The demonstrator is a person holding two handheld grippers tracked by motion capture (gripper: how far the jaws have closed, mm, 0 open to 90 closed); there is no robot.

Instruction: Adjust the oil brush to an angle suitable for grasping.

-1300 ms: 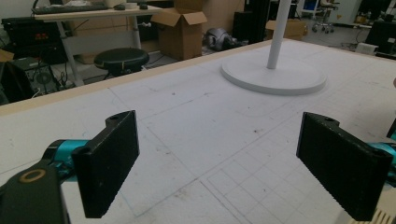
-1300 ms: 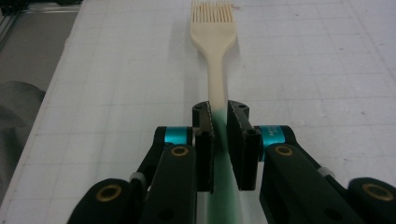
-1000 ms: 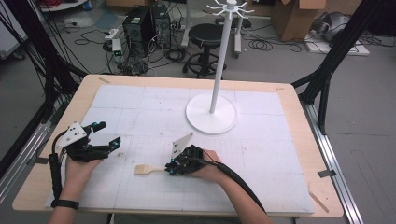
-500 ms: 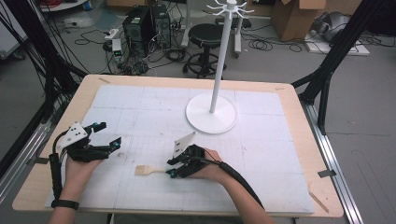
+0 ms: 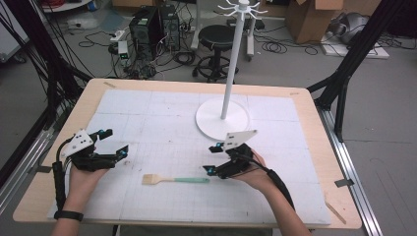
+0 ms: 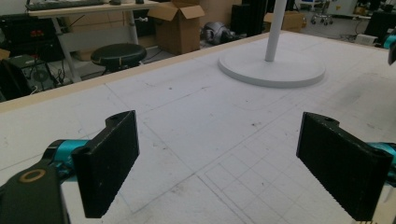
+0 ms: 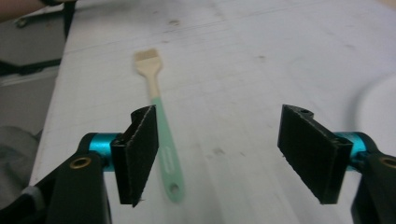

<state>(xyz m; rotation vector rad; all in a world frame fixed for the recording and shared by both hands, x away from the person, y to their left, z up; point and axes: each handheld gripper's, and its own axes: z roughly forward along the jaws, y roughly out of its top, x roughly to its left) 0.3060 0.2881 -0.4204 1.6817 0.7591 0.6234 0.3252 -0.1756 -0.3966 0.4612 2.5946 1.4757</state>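
Your right gripper had just been opening, nothing between its jaws, the brush released flat on the bench just left of it, near the front edge, bristles toward the left edge. Your left gripper stood open and empty near the left edge.

Beyond your table's far edge you see a grey floor, 1 black stool, computer towers and cardboard boxes.

A small brush with pale bristles, wooden neck and mint-green handle lies flat on the white table, released.
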